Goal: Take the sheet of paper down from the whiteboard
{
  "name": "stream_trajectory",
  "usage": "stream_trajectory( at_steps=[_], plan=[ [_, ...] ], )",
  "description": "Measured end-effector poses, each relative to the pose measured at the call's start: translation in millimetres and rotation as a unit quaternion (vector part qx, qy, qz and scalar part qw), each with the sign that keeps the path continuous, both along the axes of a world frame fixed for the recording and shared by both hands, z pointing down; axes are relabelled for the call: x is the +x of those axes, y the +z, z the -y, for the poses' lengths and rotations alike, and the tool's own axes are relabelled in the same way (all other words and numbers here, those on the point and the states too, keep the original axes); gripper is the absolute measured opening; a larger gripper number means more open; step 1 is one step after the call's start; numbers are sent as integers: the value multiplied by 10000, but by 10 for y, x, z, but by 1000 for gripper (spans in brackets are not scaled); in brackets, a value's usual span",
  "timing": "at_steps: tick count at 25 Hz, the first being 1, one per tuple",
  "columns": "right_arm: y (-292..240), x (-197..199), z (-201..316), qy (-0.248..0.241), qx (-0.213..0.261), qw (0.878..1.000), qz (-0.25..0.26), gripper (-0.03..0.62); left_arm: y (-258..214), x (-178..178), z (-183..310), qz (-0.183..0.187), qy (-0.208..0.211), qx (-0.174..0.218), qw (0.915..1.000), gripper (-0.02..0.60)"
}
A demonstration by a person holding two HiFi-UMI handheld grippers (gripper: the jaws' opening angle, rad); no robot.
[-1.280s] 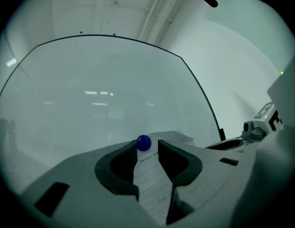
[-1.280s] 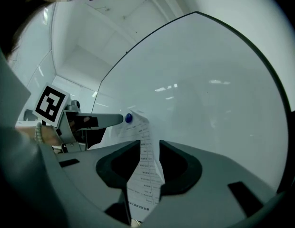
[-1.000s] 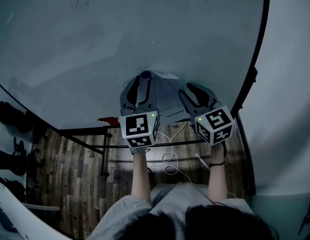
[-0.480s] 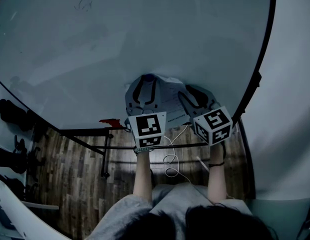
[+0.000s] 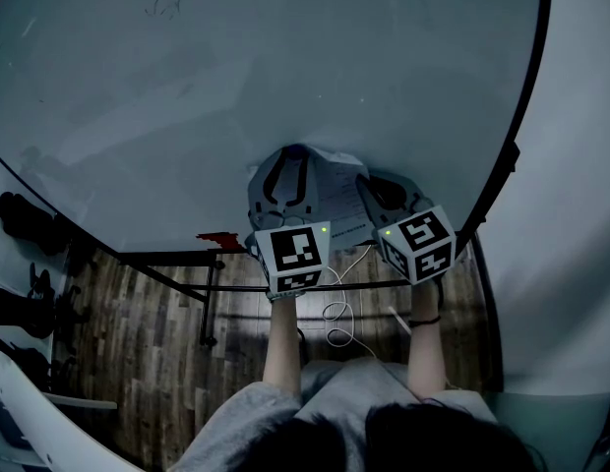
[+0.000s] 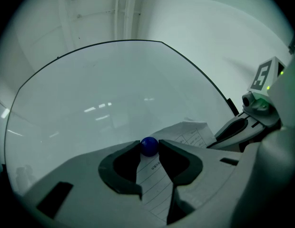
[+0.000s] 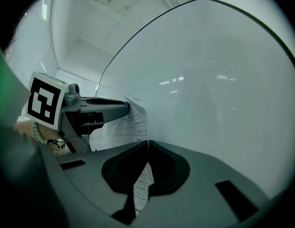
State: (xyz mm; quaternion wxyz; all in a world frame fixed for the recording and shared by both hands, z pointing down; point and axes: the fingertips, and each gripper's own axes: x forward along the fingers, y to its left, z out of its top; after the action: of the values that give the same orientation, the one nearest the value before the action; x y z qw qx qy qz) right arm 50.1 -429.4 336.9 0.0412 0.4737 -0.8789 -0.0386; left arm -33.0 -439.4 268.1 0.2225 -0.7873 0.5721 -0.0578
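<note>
A printed sheet of paper point(image 5: 335, 200) hangs low on the whiteboard point(image 5: 285, 67), with a small blue ball magnet point(image 6: 148, 146) at its upper left corner. My left gripper point(image 5: 292, 152) is shut on that magnet, one fingertip on each side of it. In the left gripper view the paper point(image 6: 190, 134) lies below and to the right of the jaws. My right gripper point(image 5: 365, 178) is shut on the sheet's right edge; in the right gripper view the paper point(image 7: 131, 127) runs edge-on through the closed jaws point(image 7: 147, 144). The left gripper point(image 7: 97, 108) shows at that view's left.
The whiteboard's black frame point(image 5: 526, 96) curves down the right side, with a white wall beyond it. Under the board are black stand bars point(image 5: 236, 259), a red object point(image 5: 218, 237) and wooden floor point(image 5: 138, 342). A white cable point(image 5: 335, 313) hangs by my arms. Dark chairs point(image 5: 20, 224) stand at the left.
The right gripper's jaws have closed on the paper's right edge. The left gripper has rolled about its own axis while staying on the magnet.
</note>
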Motion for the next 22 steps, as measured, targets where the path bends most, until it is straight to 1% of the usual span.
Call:
stream_trajectory(
  at_steps=[5, 13, 18, 22],
  plan=[
    [59, -57, -12, -160, -135, 9997, -148, 2, -17, -13, 1, -83, -27, 30, 10000, 126],
    [170, -143, -43, -457, -407, 9980, -187, 2, -43, -8, -3, -149, -55, 44, 9999, 126],
    [221, -156, -55, -518, -525, 9971, -211, 2, -52, -9, -5, -149, -82, 45, 9998, 126],
    [329, -105, -51, -461, -681, 9959, -365, 2, -74, -33, -15, -214, -124, 76, 9997, 126]
  ],
)
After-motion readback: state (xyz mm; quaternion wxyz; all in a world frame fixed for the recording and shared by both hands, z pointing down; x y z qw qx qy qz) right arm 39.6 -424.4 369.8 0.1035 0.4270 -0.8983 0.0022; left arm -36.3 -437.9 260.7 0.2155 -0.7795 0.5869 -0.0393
